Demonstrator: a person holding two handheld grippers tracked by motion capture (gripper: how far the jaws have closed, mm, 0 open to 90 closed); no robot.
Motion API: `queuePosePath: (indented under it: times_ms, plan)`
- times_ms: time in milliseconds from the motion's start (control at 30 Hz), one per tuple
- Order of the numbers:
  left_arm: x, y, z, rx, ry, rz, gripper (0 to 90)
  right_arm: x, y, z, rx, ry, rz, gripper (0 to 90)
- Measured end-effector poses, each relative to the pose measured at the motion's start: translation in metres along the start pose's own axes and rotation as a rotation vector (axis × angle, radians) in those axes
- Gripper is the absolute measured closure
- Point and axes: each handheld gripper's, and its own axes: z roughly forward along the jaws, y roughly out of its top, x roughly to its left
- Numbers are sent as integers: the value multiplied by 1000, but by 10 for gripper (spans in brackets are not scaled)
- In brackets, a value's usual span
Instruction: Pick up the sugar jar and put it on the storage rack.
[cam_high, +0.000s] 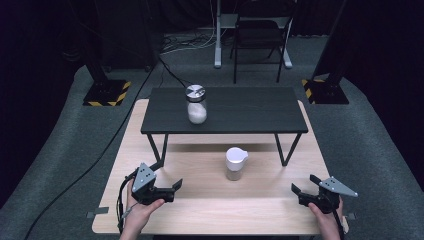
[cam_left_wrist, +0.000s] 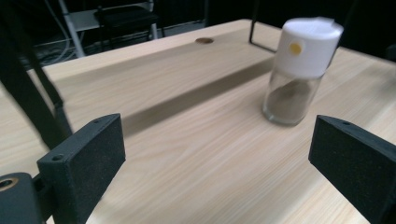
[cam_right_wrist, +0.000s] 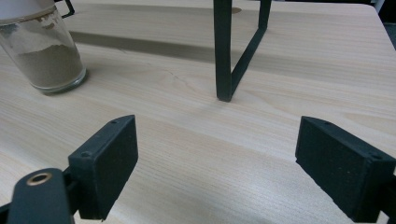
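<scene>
Nothing's been picked up yet: the white-capped jar (cam_high: 236, 163) of brownish powder stands untouched on the wooden counter (cam_high: 200, 200), in front of the small black shelf (cam_high: 225, 115) that carries a silver-lidded jar (cam_high: 196, 104). The left claw (cam_high: 176, 186) and the right claw (cam_high: 296, 190) both rest low near the counter's front edge, either side of that jar and well apart from it. Both are spread wide, gripping nothing (the reach looks yet to begin).
</scene>
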Motion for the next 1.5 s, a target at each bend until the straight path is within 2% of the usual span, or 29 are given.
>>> queuePosePath:
  times_ms: [167,267,333,367,400,633,733,833,1500]
  plan:
    - [1,-35,4,-9,14,-27,37,0,0,0,2,-1,-2,120]
    - [3,-43,7,30,32,-36,40,0,1,0,3,0,-1,120]
    - [4,-48,7,33,44,-43,44,0,1,0,4,1,-1,120]
    - [1,-50,8,34,65,-32,47,0,0,0,2,1,-1,120]
    - [-1,-51,8,42,86,-20,54,0,0,0,2,0,0,120]
    - [3,-53,11,71,99,-42,54,0,0,0,2,3,1,120]
    - [4,-54,11,69,115,-41,56,0,1,0,5,4,0,120]
    - [6,-53,11,72,123,-58,56,0,1,0,5,4,0,120]
    - [7,-52,11,80,119,-63,56,0,2,1,10,4,-7,120]
